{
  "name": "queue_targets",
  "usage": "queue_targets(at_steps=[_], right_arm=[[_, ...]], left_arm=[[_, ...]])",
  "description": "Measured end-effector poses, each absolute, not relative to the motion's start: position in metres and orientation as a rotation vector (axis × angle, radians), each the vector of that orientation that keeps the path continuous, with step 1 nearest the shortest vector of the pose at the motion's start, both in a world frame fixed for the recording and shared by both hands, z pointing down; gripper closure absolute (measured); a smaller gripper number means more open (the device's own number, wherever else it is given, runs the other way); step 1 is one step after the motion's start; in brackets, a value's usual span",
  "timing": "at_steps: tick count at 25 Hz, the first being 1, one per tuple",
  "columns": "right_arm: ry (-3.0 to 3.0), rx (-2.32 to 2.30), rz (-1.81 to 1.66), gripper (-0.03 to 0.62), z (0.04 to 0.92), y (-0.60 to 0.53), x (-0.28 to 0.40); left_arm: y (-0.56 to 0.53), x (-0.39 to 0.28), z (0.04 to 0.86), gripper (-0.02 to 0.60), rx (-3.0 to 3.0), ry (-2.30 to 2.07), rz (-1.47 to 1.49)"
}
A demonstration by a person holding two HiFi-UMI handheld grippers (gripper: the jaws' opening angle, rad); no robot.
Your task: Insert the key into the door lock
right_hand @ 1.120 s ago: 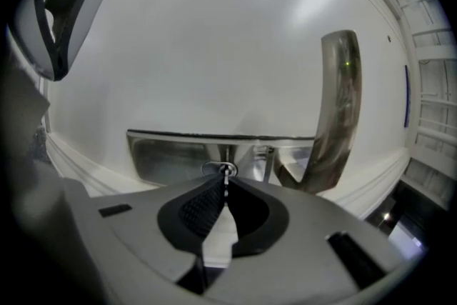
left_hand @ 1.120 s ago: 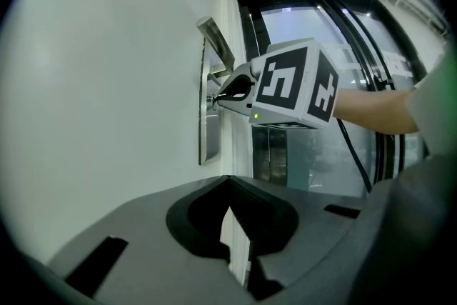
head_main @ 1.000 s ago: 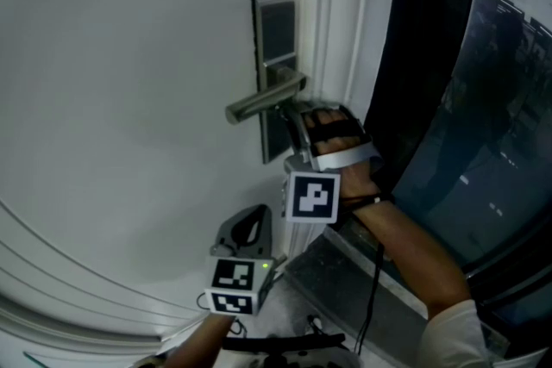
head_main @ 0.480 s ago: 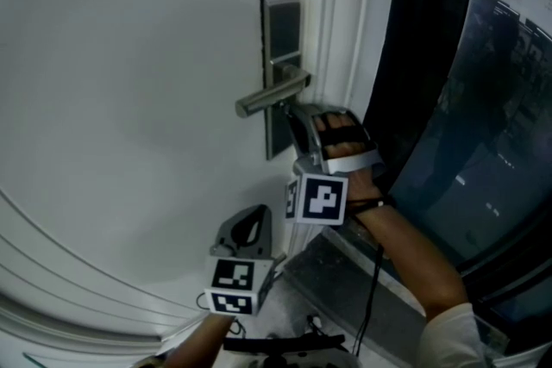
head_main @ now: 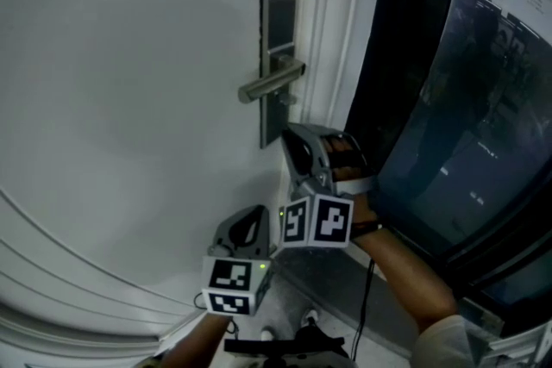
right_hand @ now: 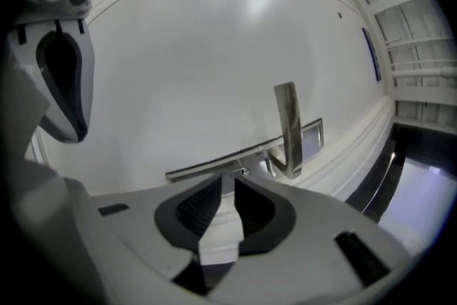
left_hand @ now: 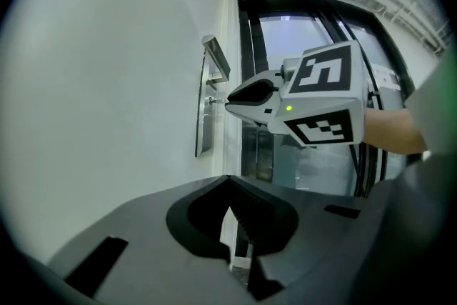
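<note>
Key too small to tell at the door lock [right_hand: 244, 171], left forearm [head_main: 203, 342] cut by head view's lower edge

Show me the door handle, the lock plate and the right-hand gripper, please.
Door handle [head_main: 272, 82]: head view, middle of the silver lever.
Lock plate [head_main: 277, 13]: head view, upper panel above the handle.
Right gripper [right_hand: 227, 182]: right gripper view, midway between its fingertips.
</note>
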State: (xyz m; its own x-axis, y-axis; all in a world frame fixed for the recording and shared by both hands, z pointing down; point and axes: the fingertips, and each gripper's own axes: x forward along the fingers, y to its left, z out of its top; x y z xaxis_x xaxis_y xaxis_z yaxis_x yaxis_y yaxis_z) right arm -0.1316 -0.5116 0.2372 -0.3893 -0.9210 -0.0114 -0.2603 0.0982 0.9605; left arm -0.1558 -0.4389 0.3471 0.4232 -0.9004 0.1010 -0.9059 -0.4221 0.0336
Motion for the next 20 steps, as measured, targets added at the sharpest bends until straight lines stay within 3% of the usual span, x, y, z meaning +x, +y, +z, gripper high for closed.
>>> queue_targets(at_steps=[9,20], right_arm=[[-1.9,1.169,-1.179,0.584,0.263,-0.463,-0.121],[-2.193,1.23,-0.909,0.586,0.288,-0.396,-0.07]], left_arm=[[-0.42,-0.141,0.348,0.578,2.59,-1.615,0.085],[-0.376,-0.094,0.343,0.578,2.607,-1.656,0.115]])
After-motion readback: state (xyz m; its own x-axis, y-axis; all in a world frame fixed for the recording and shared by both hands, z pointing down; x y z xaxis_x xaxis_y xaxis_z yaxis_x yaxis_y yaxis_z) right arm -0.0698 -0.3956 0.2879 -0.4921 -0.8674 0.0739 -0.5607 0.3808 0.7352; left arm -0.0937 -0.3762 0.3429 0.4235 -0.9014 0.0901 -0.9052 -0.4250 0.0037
